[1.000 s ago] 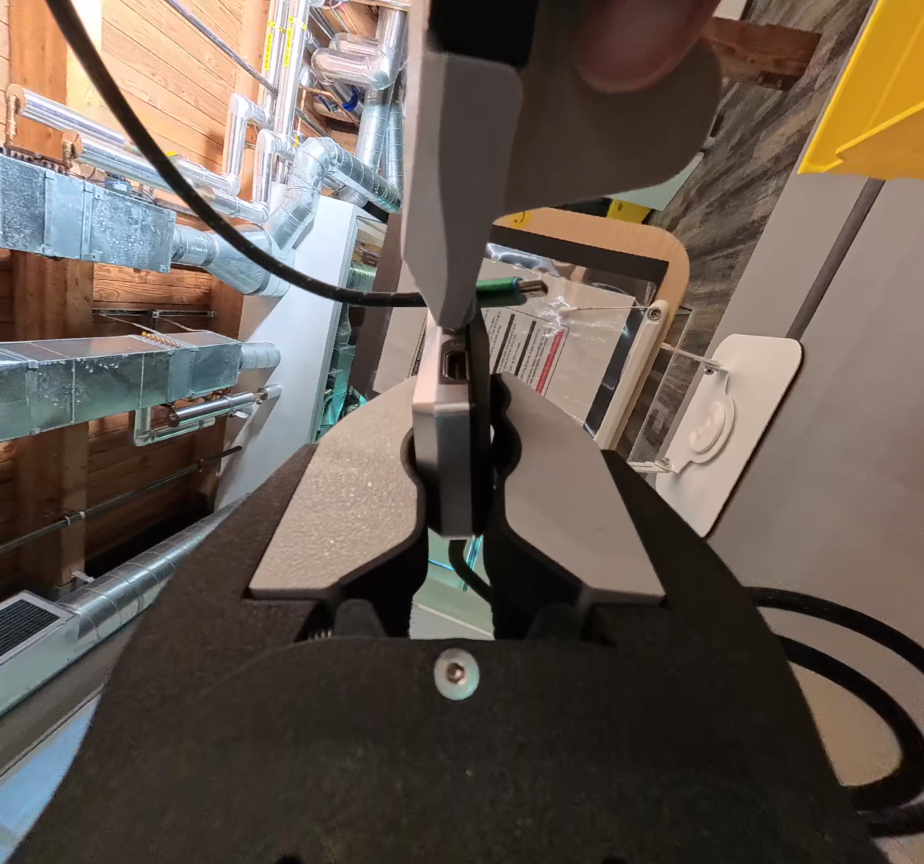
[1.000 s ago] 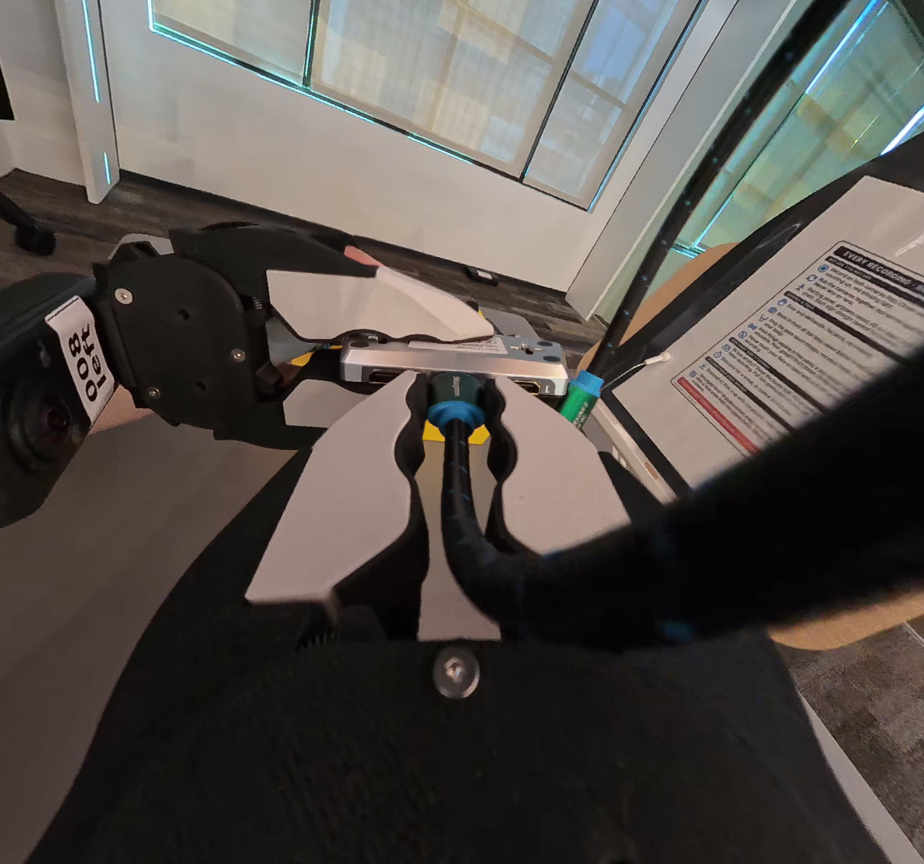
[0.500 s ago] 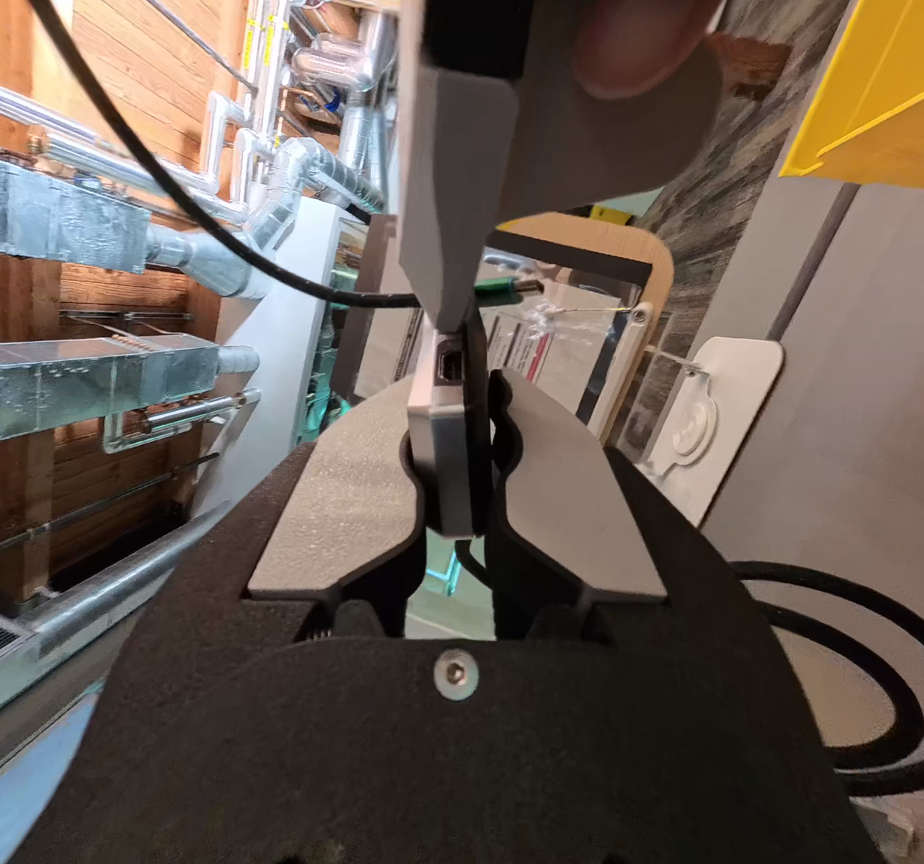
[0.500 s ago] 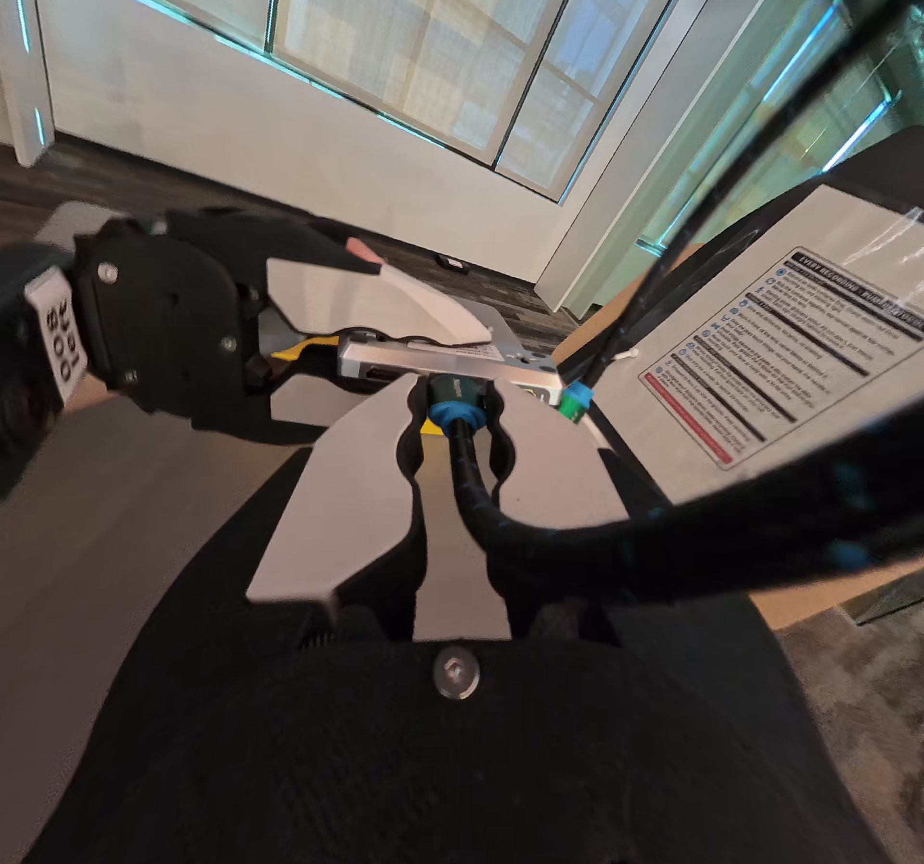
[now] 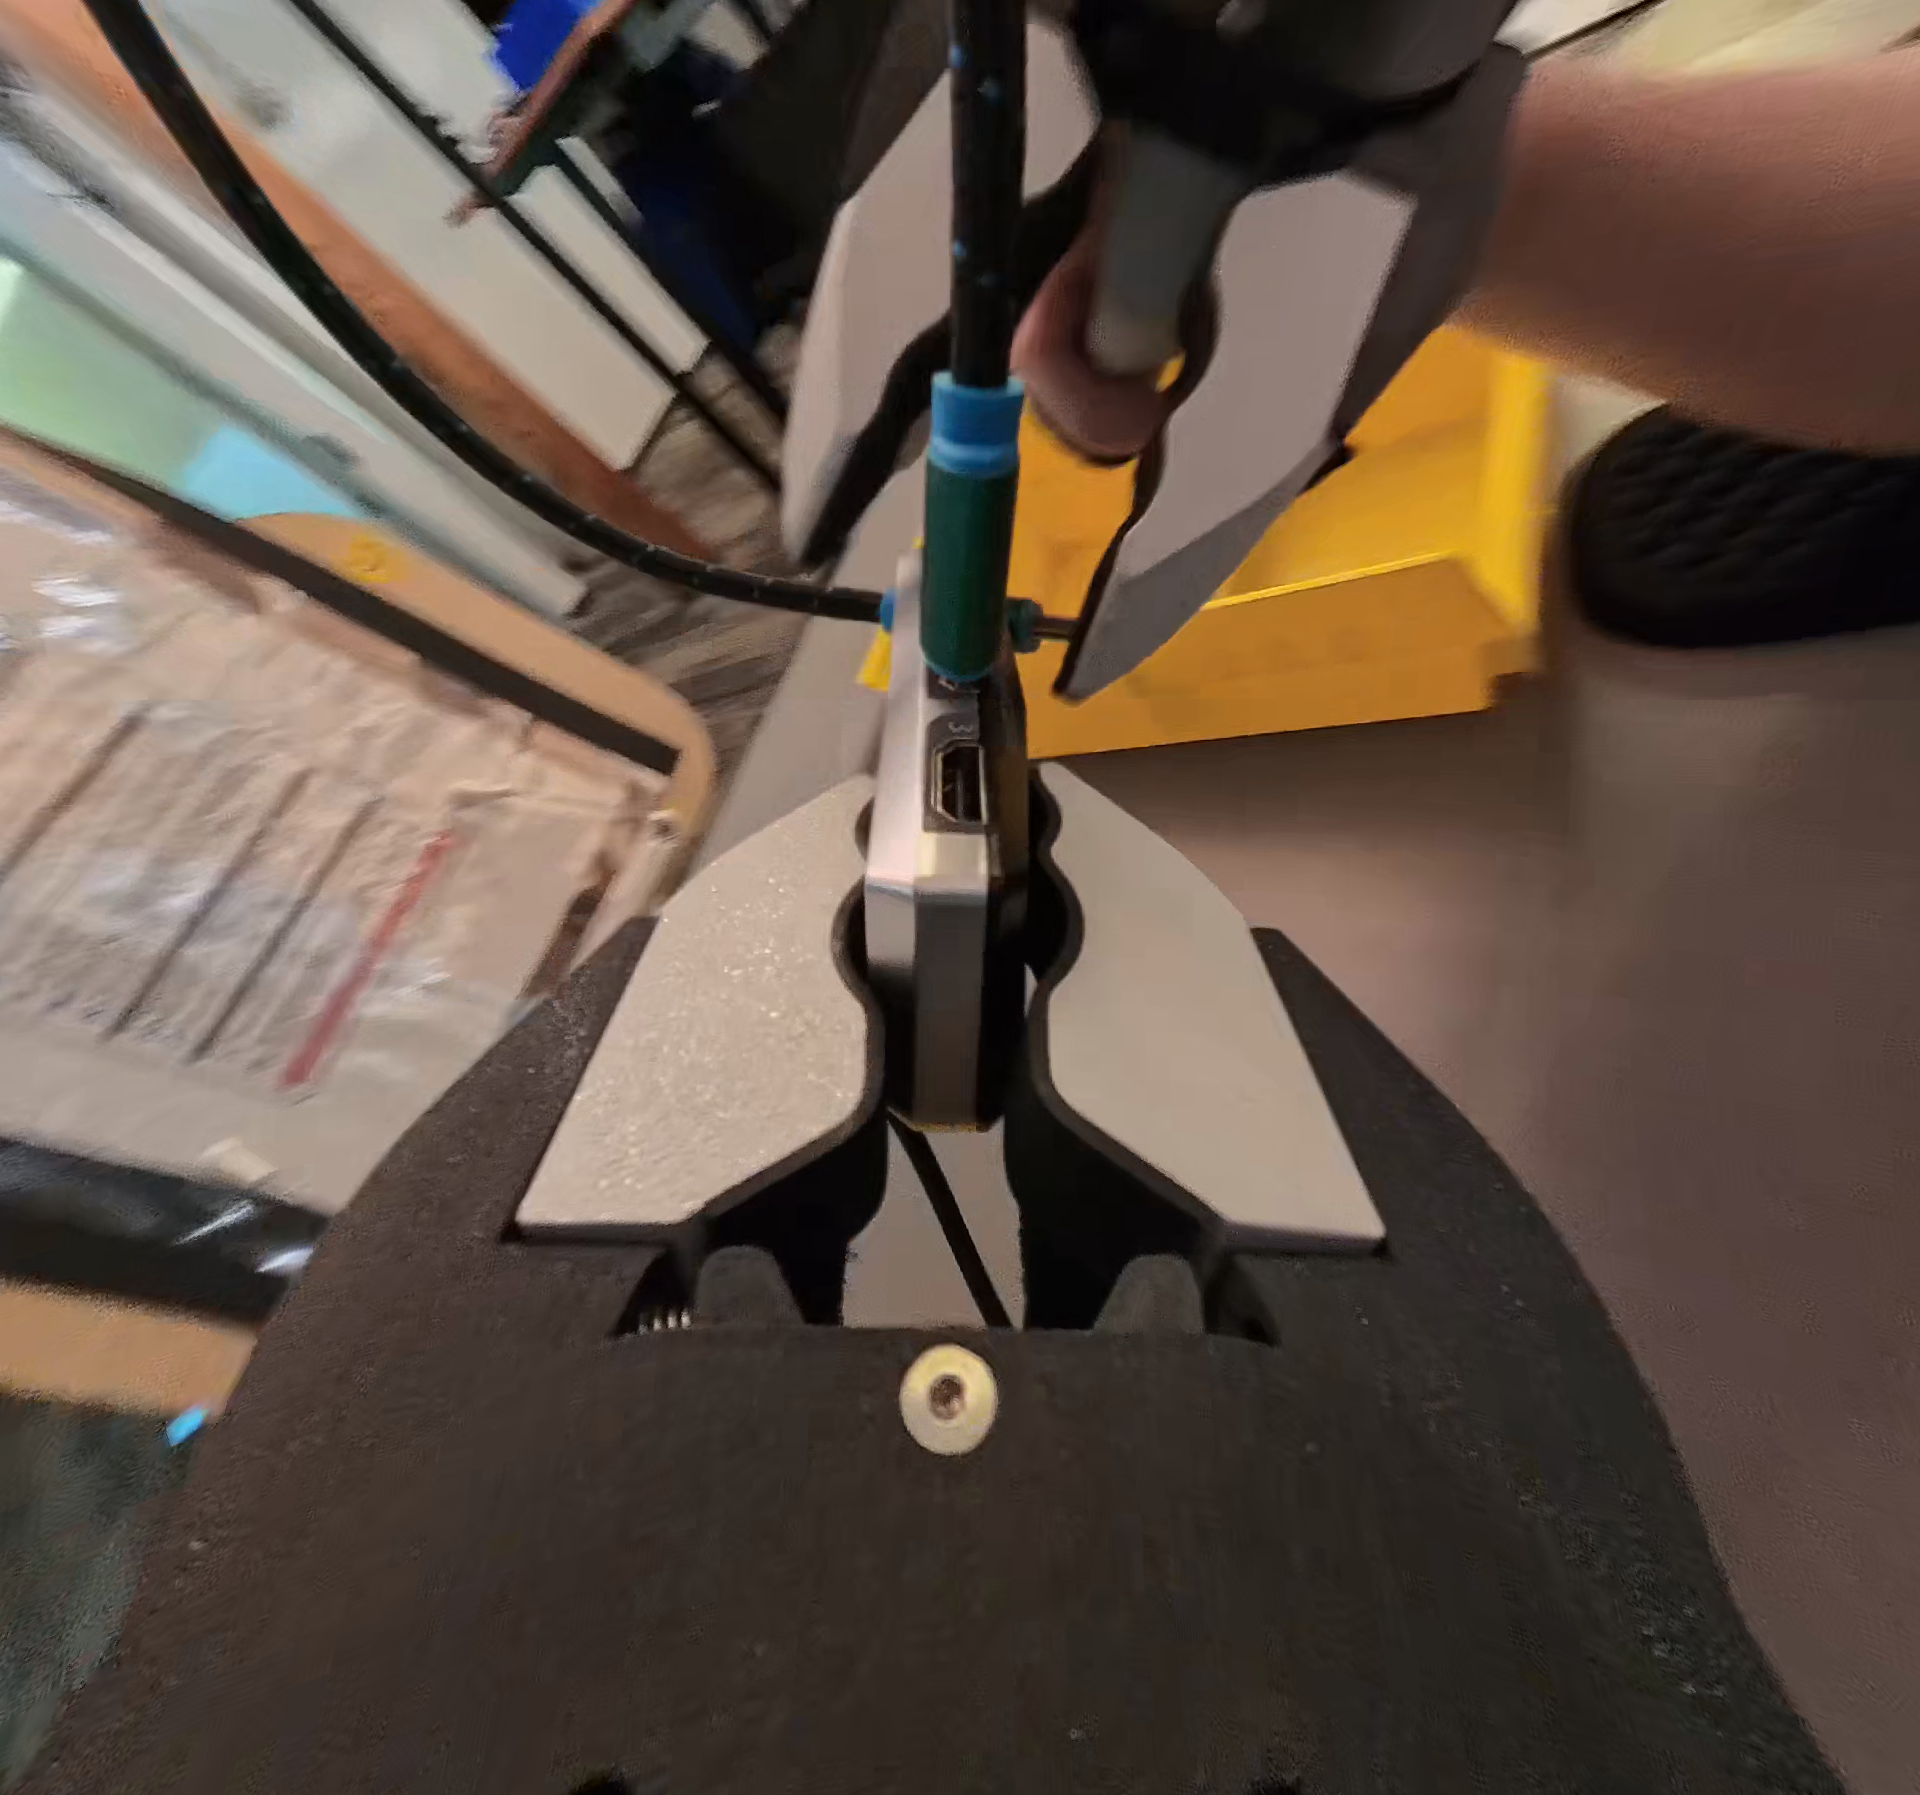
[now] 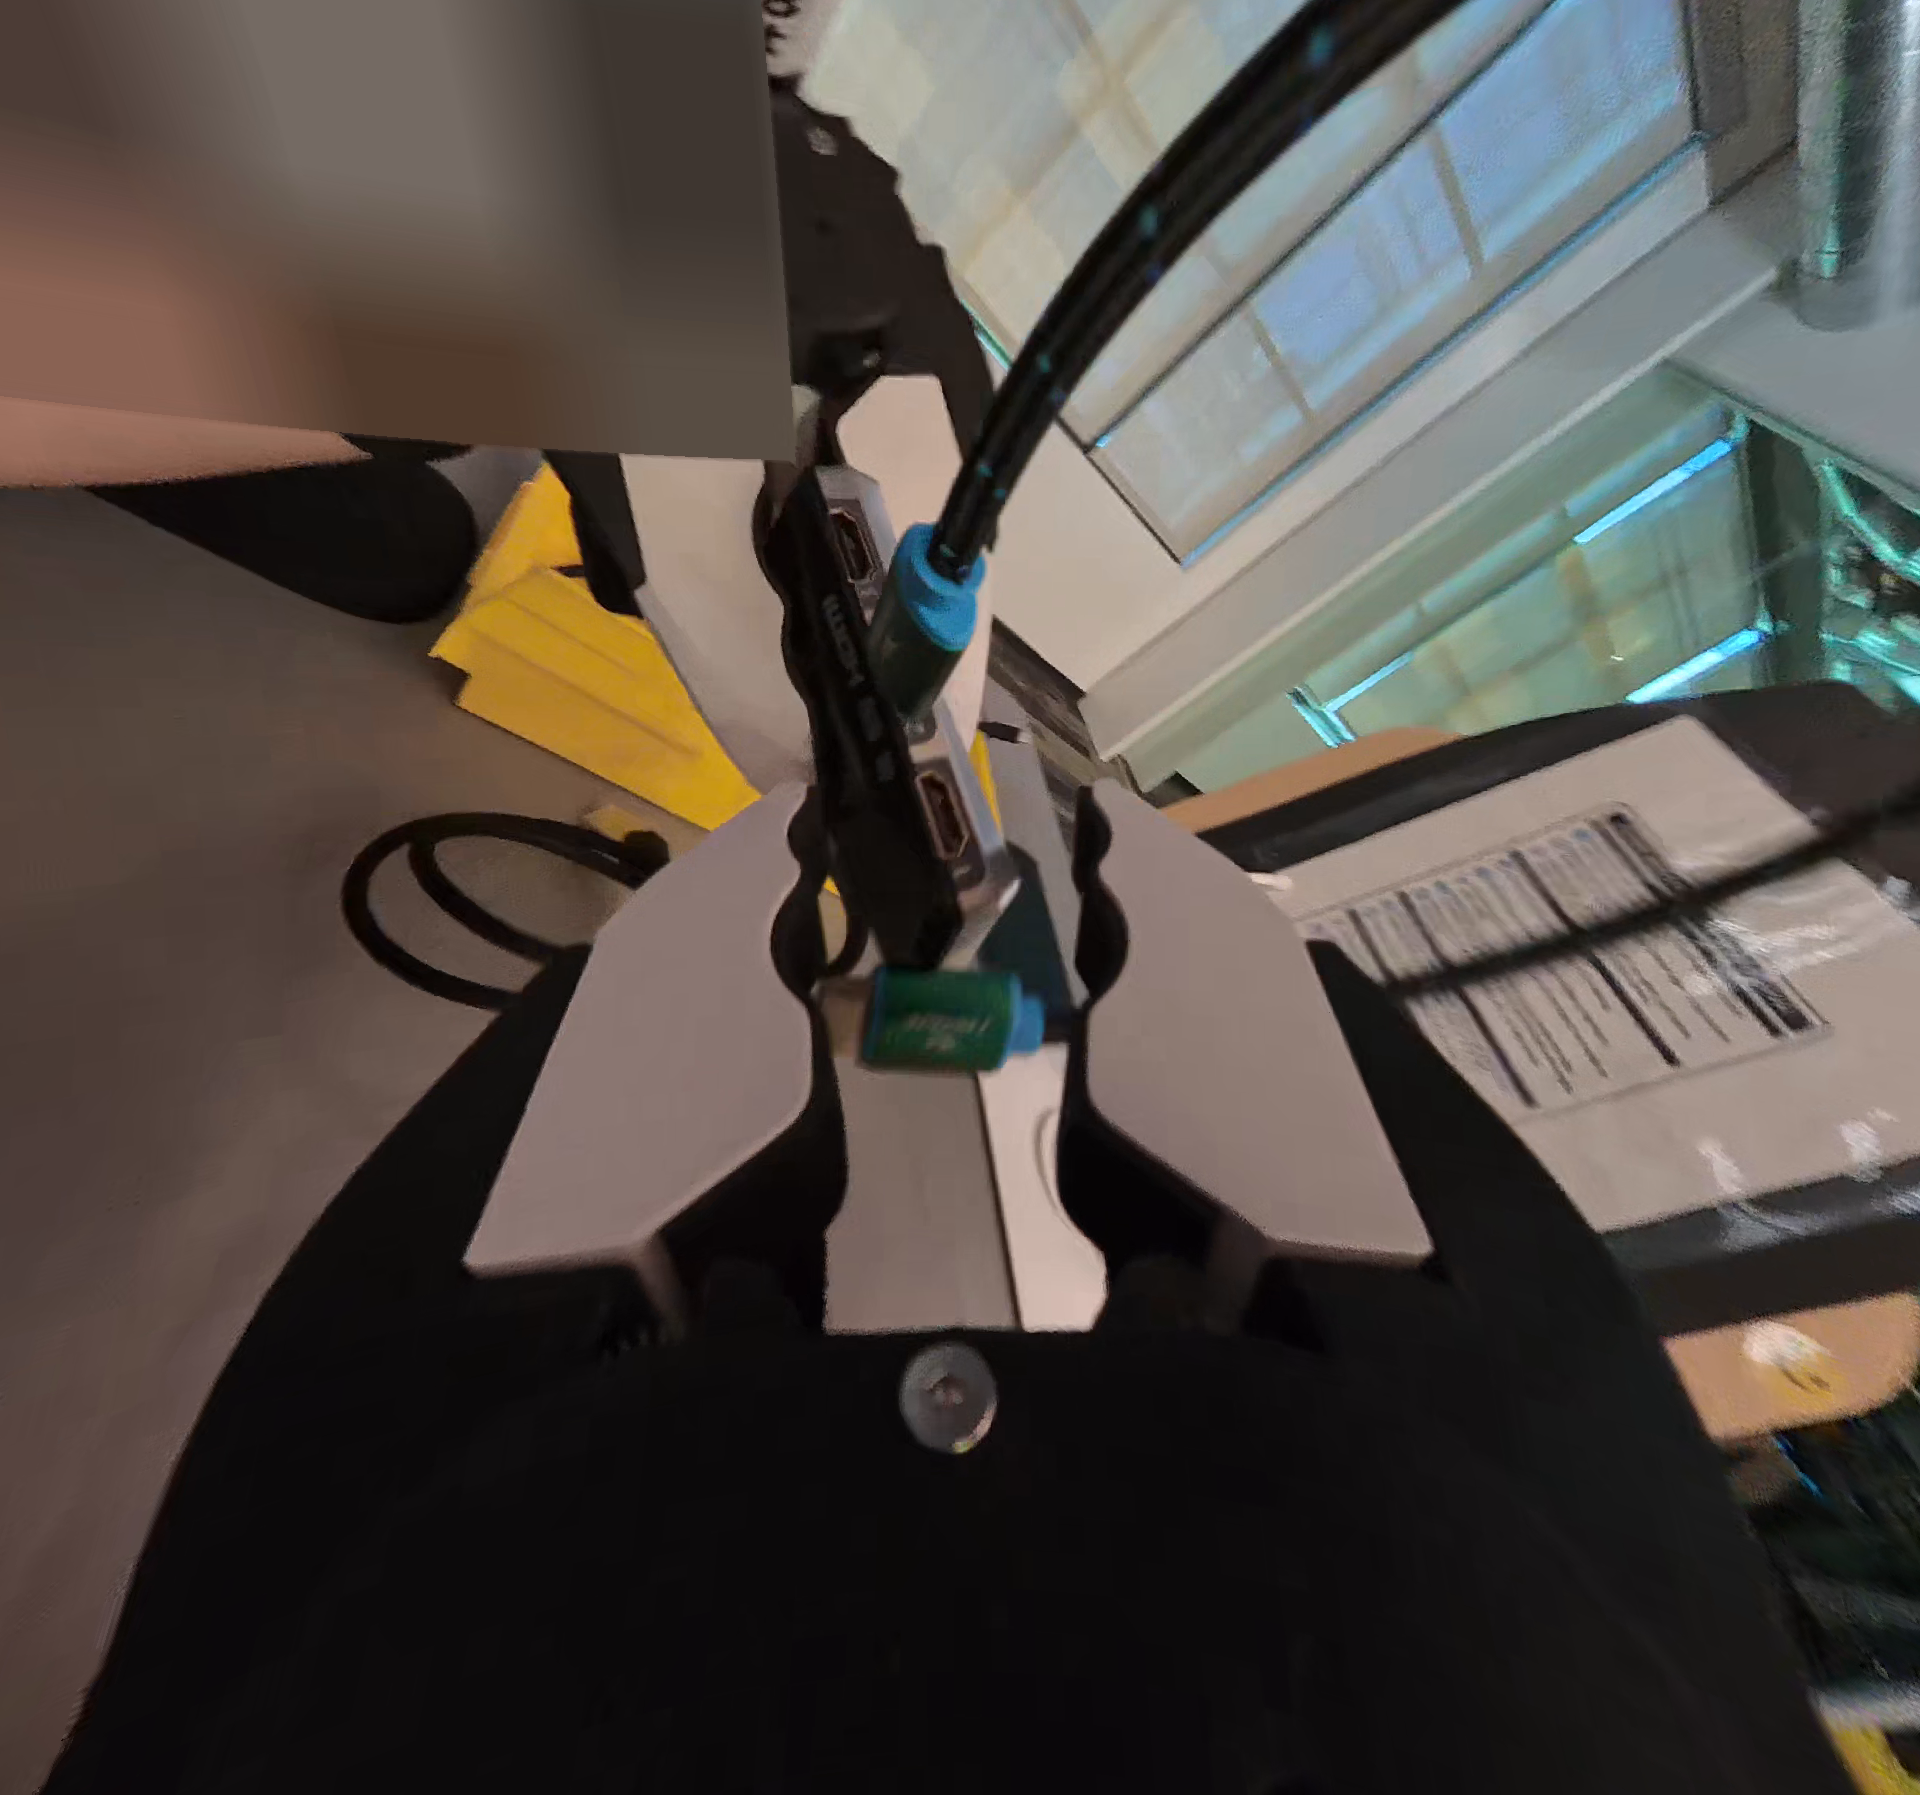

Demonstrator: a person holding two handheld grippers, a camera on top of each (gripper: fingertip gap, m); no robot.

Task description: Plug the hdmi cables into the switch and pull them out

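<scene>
The grey tabletop (image 5: 1507, 966) carries a yellow plastic bin (image 5: 1340, 592) and, at its far side, a laminated printed sheet on a wooden board (image 6: 1621, 976); above these the work is held in the air. The left gripper (image 5: 951, 956) is clamped on one end of the slim silver and black HDMI switch box (image 5: 935, 904), which stands edge-on between its pale fingers. The right gripper (image 6: 940, 904) has its fingers spread with nothing pinched; in its own view the free end of the switch and a green plug with a blue collar (image 6: 951, 1018) lie in the gap between them, and I cannot tell whether either finger touches them. That plug sits at the switch's end, apparently in a port. A second green plug with a blue collar (image 5: 966, 561), on a braided black cable (image 5: 982, 187), stands in a port on the long edge, and beside it an empty port (image 5: 956, 789) faces the camera. A thin black cable (image 6: 457, 904) lies looped on the table. By my reading, two cables are seated and at least one port is unfilled, so plugging is only partly done and every pull-out remains.
</scene>
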